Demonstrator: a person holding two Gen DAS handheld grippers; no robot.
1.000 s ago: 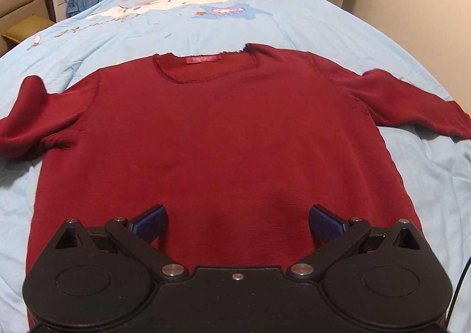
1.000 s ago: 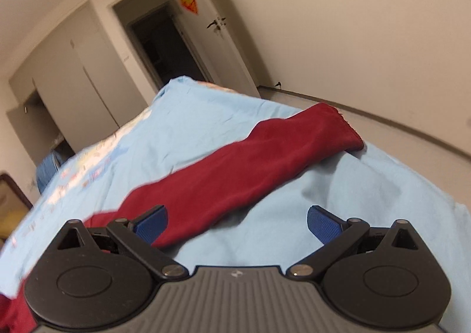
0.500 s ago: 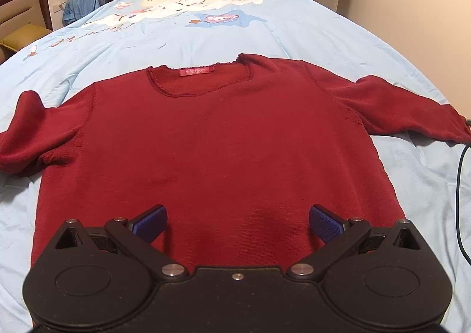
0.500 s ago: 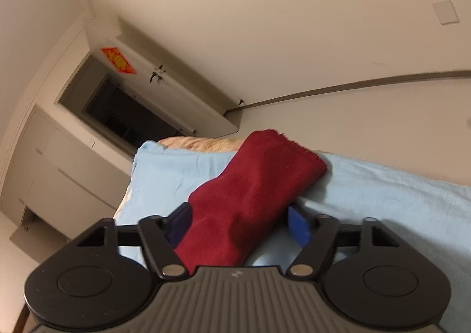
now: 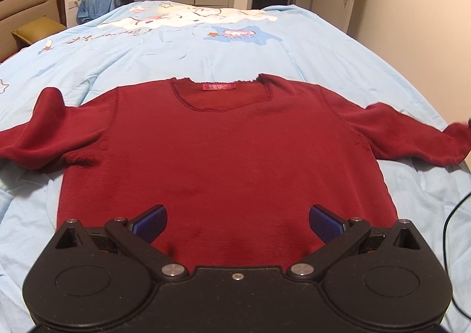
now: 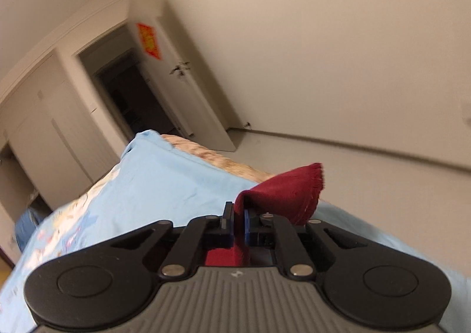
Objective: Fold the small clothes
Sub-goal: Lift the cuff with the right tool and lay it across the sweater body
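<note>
A red sweater [image 5: 223, 153] lies flat, front up, on a light blue bedspread [image 5: 182, 47], its hem hidden behind the left gripper [image 5: 238, 222], whose jaws stand wide apart above the fabric. The right gripper [image 6: 238, 225] is clamped on the sweater's cuff [image 6: 290, 193], lifted off the bed; the sleeve below is cut off from view.

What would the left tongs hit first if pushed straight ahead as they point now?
Probably the red sweater: the open left tongs point across its lower body toward the neckline, with nothing between. Height above the fabric is unclear, so contact could come further up, or on the blue bedspread beyond.
</note>
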